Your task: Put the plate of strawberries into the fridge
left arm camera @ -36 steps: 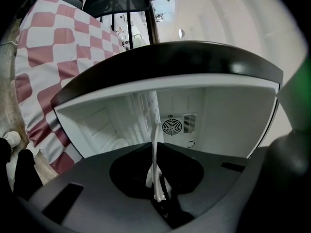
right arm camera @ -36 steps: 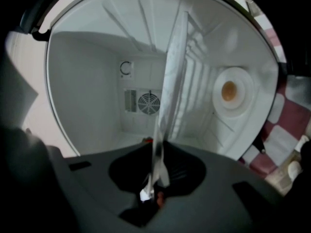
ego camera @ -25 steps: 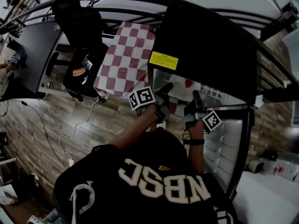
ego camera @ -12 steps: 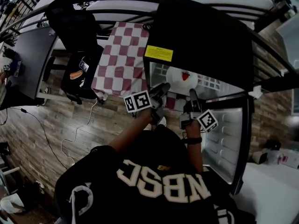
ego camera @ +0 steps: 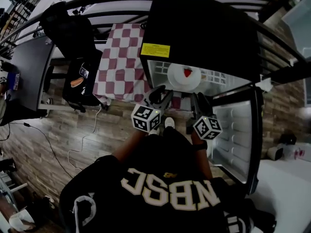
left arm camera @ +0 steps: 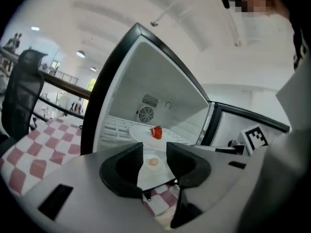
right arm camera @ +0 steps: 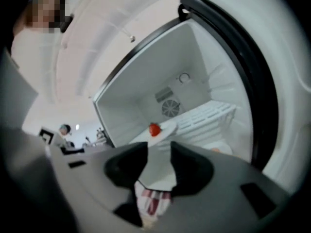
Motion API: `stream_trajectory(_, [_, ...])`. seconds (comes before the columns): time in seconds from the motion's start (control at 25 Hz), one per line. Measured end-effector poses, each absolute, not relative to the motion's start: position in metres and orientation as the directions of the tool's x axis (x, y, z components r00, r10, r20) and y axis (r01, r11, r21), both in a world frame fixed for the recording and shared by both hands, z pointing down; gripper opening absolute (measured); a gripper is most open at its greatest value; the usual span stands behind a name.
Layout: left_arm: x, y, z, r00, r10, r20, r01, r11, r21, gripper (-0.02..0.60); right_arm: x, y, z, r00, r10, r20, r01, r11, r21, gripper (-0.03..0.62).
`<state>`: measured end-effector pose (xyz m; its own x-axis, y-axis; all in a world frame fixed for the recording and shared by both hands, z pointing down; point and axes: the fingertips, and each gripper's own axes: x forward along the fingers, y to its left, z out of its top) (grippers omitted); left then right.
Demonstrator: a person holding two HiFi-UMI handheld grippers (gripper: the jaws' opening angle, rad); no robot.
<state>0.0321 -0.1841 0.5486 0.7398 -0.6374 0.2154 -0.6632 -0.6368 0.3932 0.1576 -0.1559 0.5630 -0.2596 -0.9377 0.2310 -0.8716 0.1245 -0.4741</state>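
the round white plate (ego camera: pixel 181 79) with a single red strawberry (ego camera: pixel 187 72) on it sits on the white wire shelf (ego camera: pixel 216 75) inside the black fridge (ego camera: pixel 209 28), in the upper middle of the head view, so the task's thing is where it belongs; it lies flat and well back from the shelf's front edge, which i judge keeps it clear of the door when that swings shut. the left gripper (ego camera: pixel 159 97) hangs just in front of the fridge opening, and its own view shows the two dark jaws standing apart with only open air between them, the plate and strawberry seen beyond the gap, not in it: it is released and empty. the right gripper (ego camera: pixel 198 103), just beside it toward the right of the frame, is in the same state, its jaws spread and nothing pinched, with the red-and-white checked cloth (ego camera: pixel 119 67) showing below through the gap. the white-lined fridge door (ego camera: pixel 233 140) stands wide open at the lower right, so closing it looks like the only step left, and a free gripper suits pushing it.
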Motion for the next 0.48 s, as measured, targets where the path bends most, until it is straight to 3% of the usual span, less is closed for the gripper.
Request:
stream_trajectory(0.2, [0.036,-0.178,0.556,0.721,-0.645,0.253,-0.693,-0.675,0.254,0.156,0.155,-0.152,0.560,-0.195,-0.941,0.275,-0.964,0.132,-0.230,0.140])
stream_trajectory(0.48, [0.043,-0.180,0.566,0.705,-0.654,0.274,-0.706,-0.683,0.188,0.134,0.134,-0.158,0.563,-0.230,-0.928,0.293,-0.967,0.185,-0.175,0.138])
